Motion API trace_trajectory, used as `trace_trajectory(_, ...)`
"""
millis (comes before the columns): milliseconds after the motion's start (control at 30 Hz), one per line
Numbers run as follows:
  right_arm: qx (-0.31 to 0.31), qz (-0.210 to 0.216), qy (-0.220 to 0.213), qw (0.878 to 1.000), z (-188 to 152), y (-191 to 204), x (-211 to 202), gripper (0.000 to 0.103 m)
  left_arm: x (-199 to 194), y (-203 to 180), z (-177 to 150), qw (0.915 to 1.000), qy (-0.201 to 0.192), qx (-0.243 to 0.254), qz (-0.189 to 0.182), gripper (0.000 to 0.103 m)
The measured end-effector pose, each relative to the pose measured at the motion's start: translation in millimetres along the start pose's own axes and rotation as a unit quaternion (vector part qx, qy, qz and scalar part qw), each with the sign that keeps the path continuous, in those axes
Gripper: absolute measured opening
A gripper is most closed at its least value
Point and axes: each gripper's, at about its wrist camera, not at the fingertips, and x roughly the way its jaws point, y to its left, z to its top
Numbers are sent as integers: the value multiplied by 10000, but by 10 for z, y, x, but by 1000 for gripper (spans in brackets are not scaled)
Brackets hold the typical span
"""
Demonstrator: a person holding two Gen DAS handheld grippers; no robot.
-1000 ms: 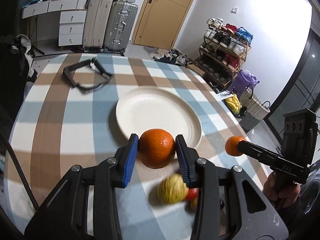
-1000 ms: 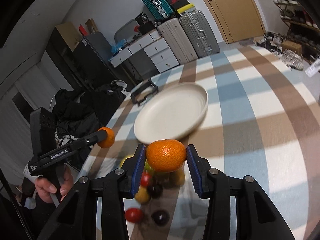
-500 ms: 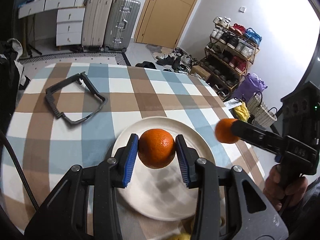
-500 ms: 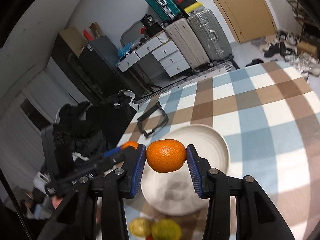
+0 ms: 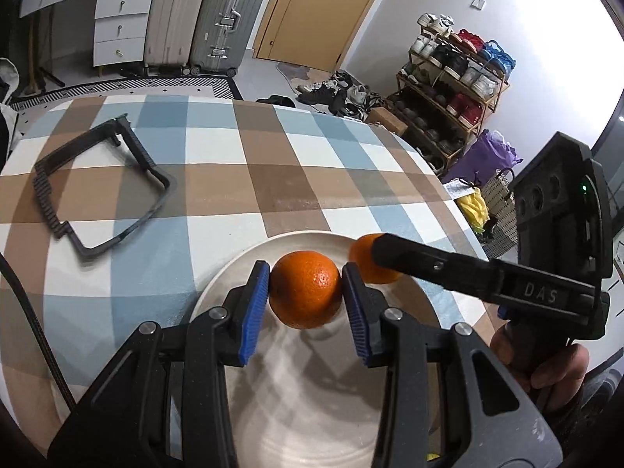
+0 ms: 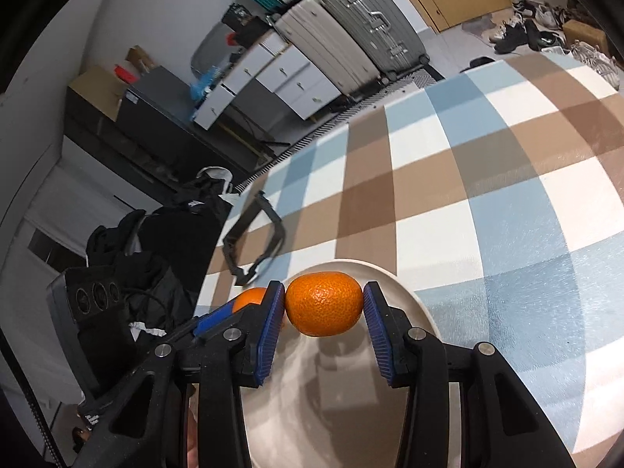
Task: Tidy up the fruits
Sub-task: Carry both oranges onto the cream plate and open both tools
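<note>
My left gripper [image 5: 305, 296] is shut on an orange [image 5: 305, 295] and holds it over the cream plate [image 5: 312, 409]. My right gripper [image 6: 323, 310] is shut on a second orange [image 6: 323, 308] and holds it over the same plate [image 6: 413, 308], near its far rim. In the left wrist view the right gripper comes in from the right with its orange [image 5: 364, 259] just beyond mine. In the right wrist view the left gripper's orange [image 6: 251, 298] shows just left of my left finger. The other fruits are out of view.
The plate sits on a round table with a blue, brown and white check cloth [image 5: 273, 179]. A black rectangular frame [image 5: 97, 183] lies on the cloth at the far left. Suitcases [image 5: 218, 19], drawers and a shoe rack [image 5: 456, 78] stand beyond the table.
Both grippers have carried their oranges forward, away from the pile of small fruits, over the plate and lower towards it. The two grippers have come close together. Both stay shut.
</note>
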Motion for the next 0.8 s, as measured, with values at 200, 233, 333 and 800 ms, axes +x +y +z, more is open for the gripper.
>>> trace_trajectory(200, 63, -42, 125, 9999, 43, -53, 161, 43, 154, 70, 28, 9999, 44, -133, -79, 35)
trace_trajectory(233, 58, -66, 162, 9998, 59, -54, 192, 43, 186, 106, 41, 9997, 80, -230, -96, 35)
trace_trajectory(333, 146, -137, 199, 9996, 67, -64, 233, 48, 230, 194, 54, 9986, 150, -466, -190, 35)
trace_trajectory(800, -332, -285, -770, 9961, -156, 332, -649, 98, -586, -154, -115, 9987, -446, -171, 164, 78)
